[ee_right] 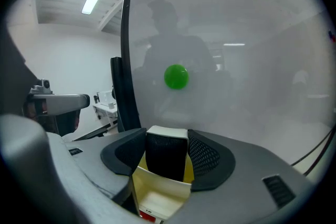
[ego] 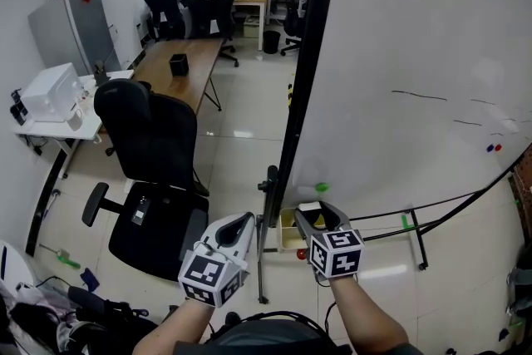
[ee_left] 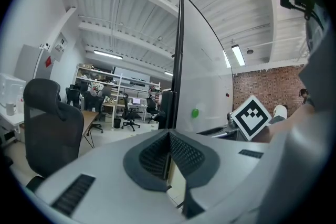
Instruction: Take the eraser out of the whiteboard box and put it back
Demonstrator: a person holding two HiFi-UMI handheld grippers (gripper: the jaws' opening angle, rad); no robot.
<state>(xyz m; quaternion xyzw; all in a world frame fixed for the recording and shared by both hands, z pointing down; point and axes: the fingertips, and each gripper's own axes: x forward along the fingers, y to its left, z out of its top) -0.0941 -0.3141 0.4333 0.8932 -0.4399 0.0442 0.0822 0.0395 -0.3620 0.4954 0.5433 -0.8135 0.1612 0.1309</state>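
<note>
My right gripper (ee_right: 167, 140) is shut on the eraser (ee_right: 167, 157), a block with black felt and a white top, both mesh pads against its sides. It hangs just above the open yellow whiteboard box (ee_right: 157, 194), its lower end inside the rim. In the head view the right gripper (ego: 320, 217) sits over the box (ego: 288, 238) at the whiteboard's (ego: 416, 54) lower left corner. My left gripper (ego: 241, 223) hovers to the left of it, shut and empty, its jaws (ee_left: 169, 136) meeting at the tips.
A green magnet (ee_right: 176, 76) sticks to the board above the box. A red item (ego: 301, 254) lies by the box's lower edge. A black office chair (ego: 154, 145) stands close on the left. The board's stand legs (ego: 420, 241) run along the floor.
</note>
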